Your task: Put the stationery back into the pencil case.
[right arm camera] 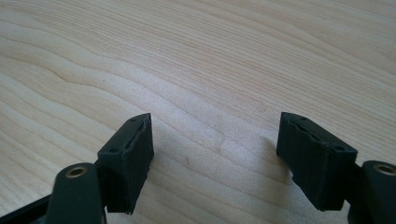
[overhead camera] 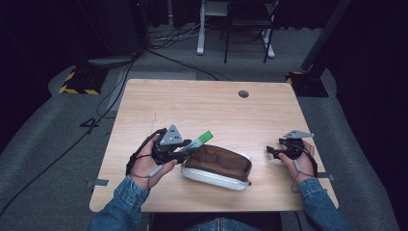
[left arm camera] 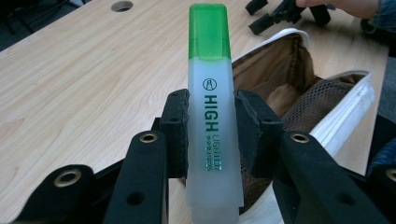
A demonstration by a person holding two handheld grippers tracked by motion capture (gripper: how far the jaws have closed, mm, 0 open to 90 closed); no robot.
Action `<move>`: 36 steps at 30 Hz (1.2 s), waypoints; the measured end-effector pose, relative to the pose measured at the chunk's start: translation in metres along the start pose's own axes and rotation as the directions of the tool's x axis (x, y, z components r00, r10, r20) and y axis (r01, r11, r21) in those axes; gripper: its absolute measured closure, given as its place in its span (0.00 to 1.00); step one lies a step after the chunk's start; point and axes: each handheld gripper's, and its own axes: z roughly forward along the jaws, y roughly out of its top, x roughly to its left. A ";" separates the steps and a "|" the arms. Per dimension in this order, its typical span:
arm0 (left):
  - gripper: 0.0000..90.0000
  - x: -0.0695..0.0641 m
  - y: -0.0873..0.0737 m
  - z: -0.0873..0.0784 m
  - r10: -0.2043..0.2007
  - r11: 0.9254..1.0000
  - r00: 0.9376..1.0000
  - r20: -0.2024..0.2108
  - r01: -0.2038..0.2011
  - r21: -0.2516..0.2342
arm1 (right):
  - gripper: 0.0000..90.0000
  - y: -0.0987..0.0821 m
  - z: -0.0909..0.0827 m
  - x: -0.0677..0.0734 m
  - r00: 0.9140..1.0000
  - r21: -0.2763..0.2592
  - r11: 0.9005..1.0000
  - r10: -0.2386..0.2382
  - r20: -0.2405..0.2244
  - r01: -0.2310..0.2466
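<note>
The left gripper [overhead camera: 185,152] is held in the left hand [overhead camera: 146,163] above the table, and its jaws are pressed closed on a green highlighter [left arm camera: 211,116], which points forward and up between the pads. The right gripper [overhead camera: 272,153] sits low in the right hand [overhead camera: 300,161], its jaws standing wide apart with nothing between them. Both forearms, in denim sleeves [overhead camera: 120,202], come in from the bottom edge.

recording studio: black curtains [overhead camera: 43,29], floor cables [overhead camera: 178,38], wooden table [overhead camera: 202,106].
</note>
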 end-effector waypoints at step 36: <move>0.73 -0.031 0.007 0.030 0.156 0.985 0.978 0.142 -0.165 0.053 | 0.31 0.000 0.000 0.000 1.000 0.002 1.000 -0.003 -0.002 0.003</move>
